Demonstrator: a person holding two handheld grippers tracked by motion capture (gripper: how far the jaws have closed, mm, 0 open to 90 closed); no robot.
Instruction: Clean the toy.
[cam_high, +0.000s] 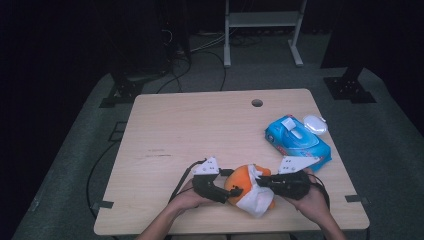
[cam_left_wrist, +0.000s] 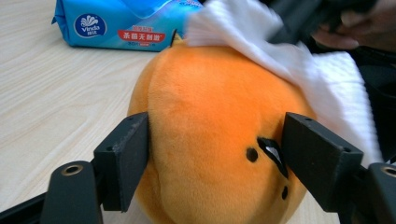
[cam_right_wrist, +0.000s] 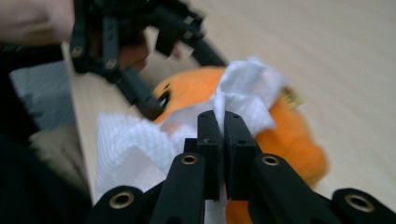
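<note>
Orange plush toy (cam_left_wrist: 210, 135), round and fuzzy, sits between the left tool's (cam_left_wrist: 215, 158) parted jaws, pads just at its sides without squeezing. Right tool (cam_right_wrist: 219, 135) is clamped on a crinkled white wipe (cam_right_wrist: 243, 93) draped over the plush. Pale wood-grain bench (cam_high: 175, 130) stands on grey carpet in a dark room. High view adds a blue wipes pack (cam_high: 297, 140) beyond the right tool.

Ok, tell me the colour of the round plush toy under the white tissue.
Orange, with small black markings; the round plush toy shows best in the left gripper view.
</note>
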